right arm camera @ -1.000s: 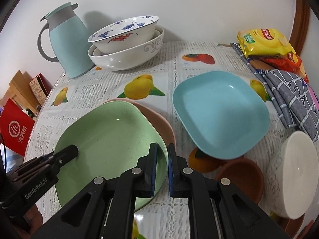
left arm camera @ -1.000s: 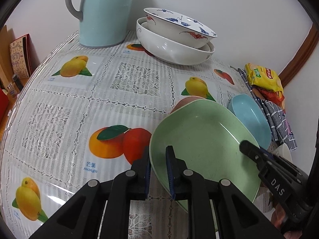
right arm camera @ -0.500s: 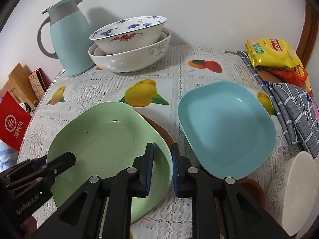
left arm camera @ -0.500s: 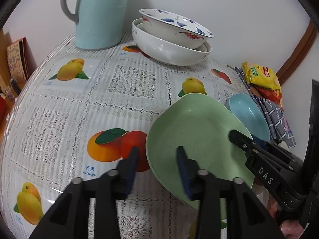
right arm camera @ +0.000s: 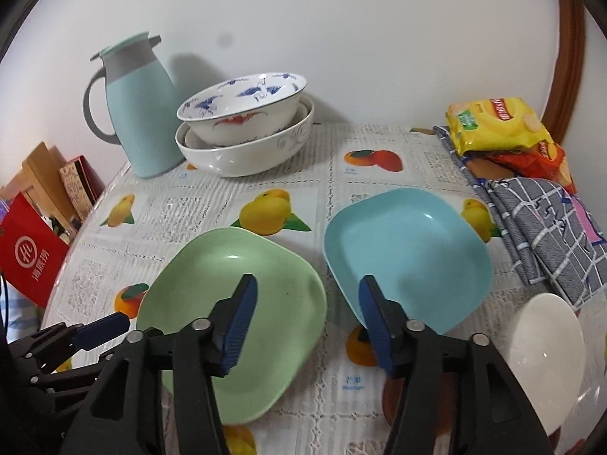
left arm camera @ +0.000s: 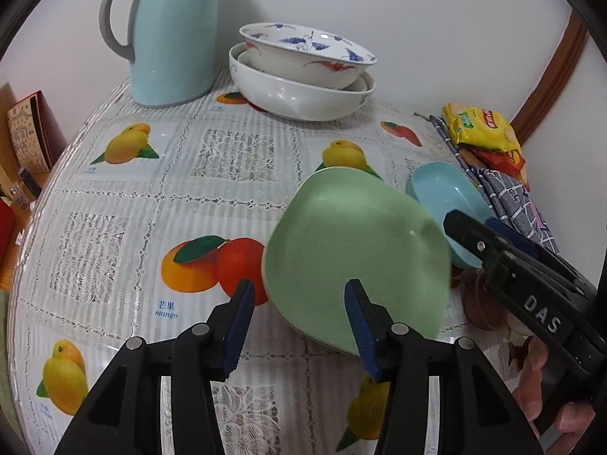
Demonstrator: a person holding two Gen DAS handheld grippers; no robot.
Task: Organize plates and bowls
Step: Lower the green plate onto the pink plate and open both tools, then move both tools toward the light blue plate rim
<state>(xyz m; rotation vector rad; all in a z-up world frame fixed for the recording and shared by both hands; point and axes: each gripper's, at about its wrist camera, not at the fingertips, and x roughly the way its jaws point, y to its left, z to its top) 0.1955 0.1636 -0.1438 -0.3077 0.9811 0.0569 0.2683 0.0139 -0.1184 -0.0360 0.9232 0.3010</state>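
Both grippers (left arm camera: 299, 303) (right arm camera: 307, 299) just opened, green plate (right arm camera: 235, 303) released below

The table (left arm camera: 125, 204) is viewed from each wrist, steeply downward and close — the left from its near-left edge, the right further right. The green plate (left arm camera: 353, 250) (right arm camera: 235, 303), bowls (right arm camera: 246, 132) and jug (left arm camera: 170, 34) are shared.

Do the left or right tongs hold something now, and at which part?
Nothing is held. Both the left tongs and right tongs have just opened; the square green plastic plate lies free.
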